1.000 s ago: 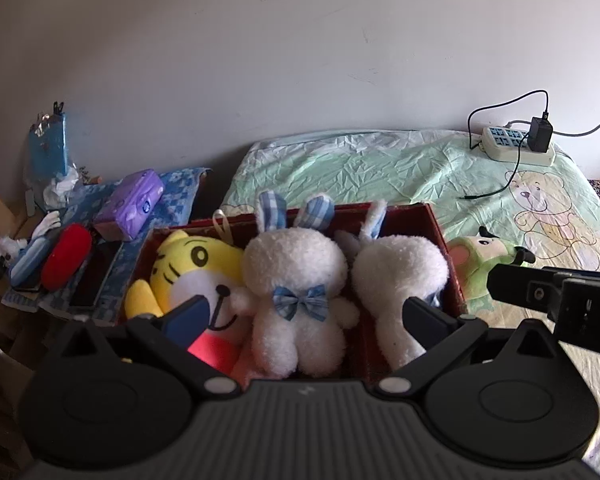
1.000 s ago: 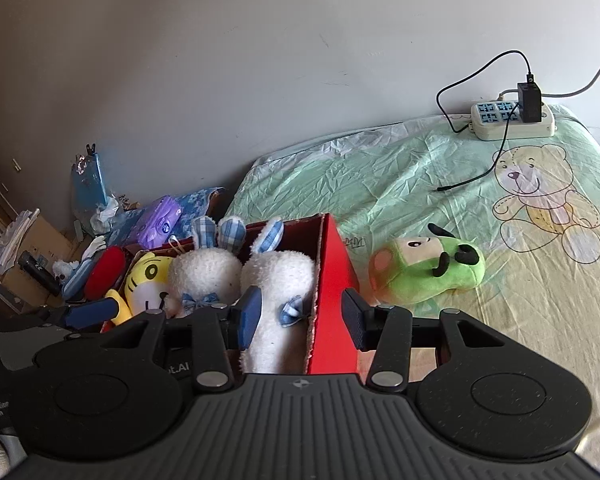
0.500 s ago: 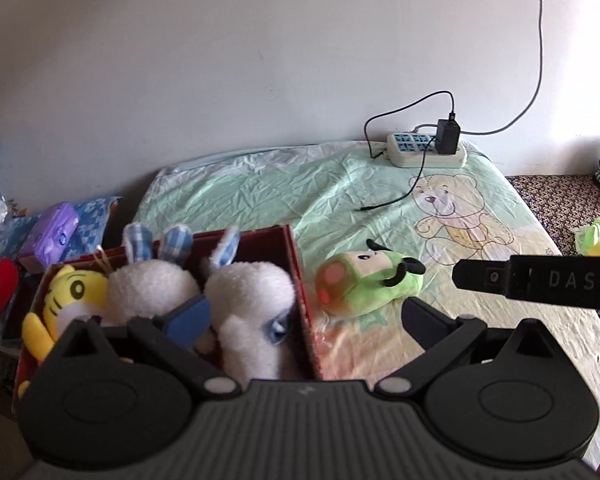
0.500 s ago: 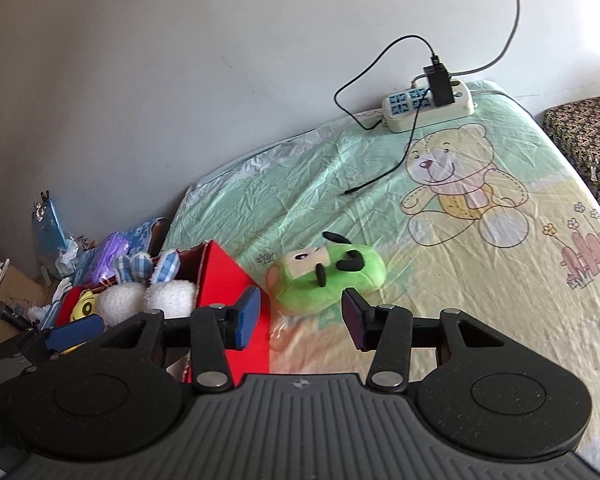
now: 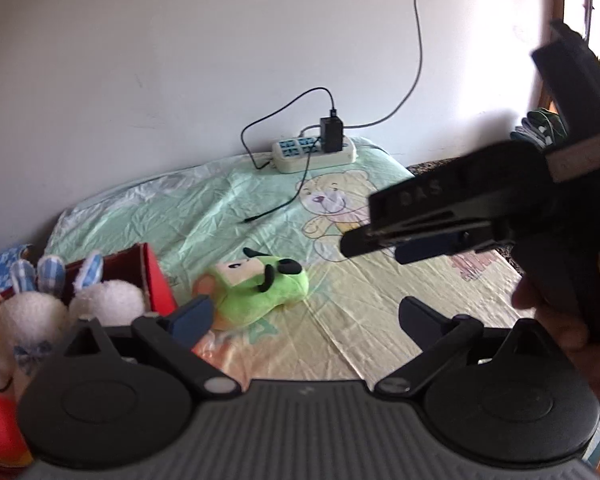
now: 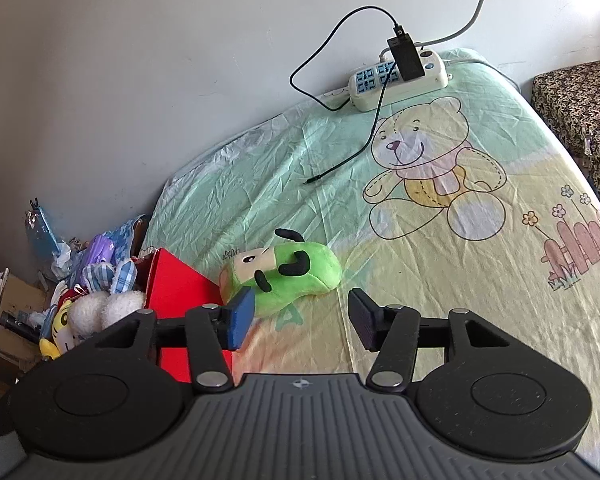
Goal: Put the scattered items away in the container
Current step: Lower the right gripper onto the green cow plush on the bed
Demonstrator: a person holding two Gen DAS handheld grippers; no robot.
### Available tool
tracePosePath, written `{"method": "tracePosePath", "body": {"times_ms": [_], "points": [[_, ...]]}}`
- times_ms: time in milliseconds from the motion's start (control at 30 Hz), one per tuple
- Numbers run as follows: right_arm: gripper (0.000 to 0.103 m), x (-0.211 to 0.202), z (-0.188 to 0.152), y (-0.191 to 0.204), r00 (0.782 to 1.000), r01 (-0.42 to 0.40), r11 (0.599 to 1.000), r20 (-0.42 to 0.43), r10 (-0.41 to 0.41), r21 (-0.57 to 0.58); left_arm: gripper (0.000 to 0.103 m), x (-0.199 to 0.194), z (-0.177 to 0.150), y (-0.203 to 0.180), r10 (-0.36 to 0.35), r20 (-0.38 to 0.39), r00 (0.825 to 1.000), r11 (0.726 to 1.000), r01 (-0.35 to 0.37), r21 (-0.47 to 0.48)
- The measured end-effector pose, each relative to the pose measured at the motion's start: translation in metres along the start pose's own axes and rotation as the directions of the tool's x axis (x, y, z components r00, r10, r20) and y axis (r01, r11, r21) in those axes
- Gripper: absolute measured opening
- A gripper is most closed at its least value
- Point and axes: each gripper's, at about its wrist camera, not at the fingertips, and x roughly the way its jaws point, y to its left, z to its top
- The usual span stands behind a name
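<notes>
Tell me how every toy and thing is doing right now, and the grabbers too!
green plush toy: lying on the bed sheet, outside the box.
red box: open, holding toys.
white bunnies: inside the box.
yellow tiger toy: inside the box.
power strip: black charger plugged in.
charger cable: loose end lying free.
left gripper: open, empty.
right gripper: open, empty.

Only one readable marking: pale letters "DAS", blurred, on the flat black side of the right gripper [image 5: 374, 236] as seen from the left wrist. Small dark scribbles printed on the bedsheet [image 6: 440, 280] beside the green plush toy [image 6: 292, 274], too small to read.
</notes>
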Motion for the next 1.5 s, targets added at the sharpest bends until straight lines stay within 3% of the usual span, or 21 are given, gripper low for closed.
{"method": "tracePosePath", "body": {"times_ms": [100,300,467,600,933,1167,1400,1500], "points": [[0.056,0.013,0.013,0.0,1.0,-0.01,0.999,-0.025,0.009,-0.052,0.1,0.008,-0.008,-0.005,-0.034,-0.009,0.999,0.999,0.034,-0.028],[0.056,0.048,0.049,-0.003,0.994,-0.059,0.994,-0.098,0.049,-0.095,0.1,0.033,-0.025,-0.015,-0.024,-0.065,0.998,0.998,0.02,-0.057],[0.056,0.09,0.06,0.012,0.981,-0.068,0.975,-0.191,0.027,-0.211,0.101,0.05,-0.035,-0.025,0.039,-0.05,0.998,0.997,-0.042,-0.06],[0.056,0.116,0.069,0.022,0.972,-0.094,0.967,-0.234,0.037,-0.237,0.101,0.063,-0.038,-0.027,0.068,-0.064,0.996,0.996,-0.071,-0.048],[0.056,0.176,0.067,0.054,0.943,-0.173,0.908,-0.33,0.041,-0.383,0.101,0.096,-0.034,-0.005,0.141,-0.118,0.983,0.979,-0.156,-0.129],[0.056,0.191,0.069,0.047,0.904,-0.254,0.913,-0.415,0.106,-0.321,0.101,0.117,-0.033,0.005,0.172,-0.125,0.977,0.967,-0.191,-0.167],[0.055,0.168,0.069,0.02,0.854,-0.312,0.923,-0.492,0.168,-0.226,0.101,0.13,-0.034,0.008,0.169,-0.14,0.976,0.967,-0.192,-0.168],[0.055,0.157,0.066,0.018,0.846,-0.329,0.915,-0.502,0.177,-0.232,0.101,0.131,-0.034,0.011,0.158,-0.139,0.978,0.967,-0.182,-0.18]]}}
